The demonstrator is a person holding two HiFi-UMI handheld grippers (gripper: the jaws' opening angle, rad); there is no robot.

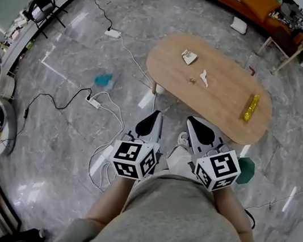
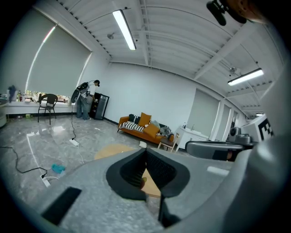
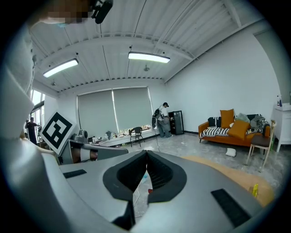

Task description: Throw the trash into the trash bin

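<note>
Four bits of trash are lying on the oval wooden table (image 1: 222,109): a crumpled wrapper (image 1: 189,56), a small white scrap (image 1: 204,77), a tiny brown bit (image 1: 192,81) just beside the scrap, and a yellow wrapper (image 1: 251,107) near the table's right end. None of them is being picked up or carried, so the job looks like it is only starting. Every piece is waiting to be lifted and dropped in the bin. A dark green thing (image 1: 245,171) is sitting on the floor by the near edge of the table. It may be the bin, but I cannot tell for sure. The left gripper (image 1: 150,122) and the right gripper (image 1: 198,131) are hanging side by side in front of the person, close to the near edge of the table and pointing at it. The left gripper's jaws are pressing tight together with nothing between them. The right gripper's jaws are meeting at the tips too, and they are also holding nothing. Neither gripper is touching the table or any trash.
</note>
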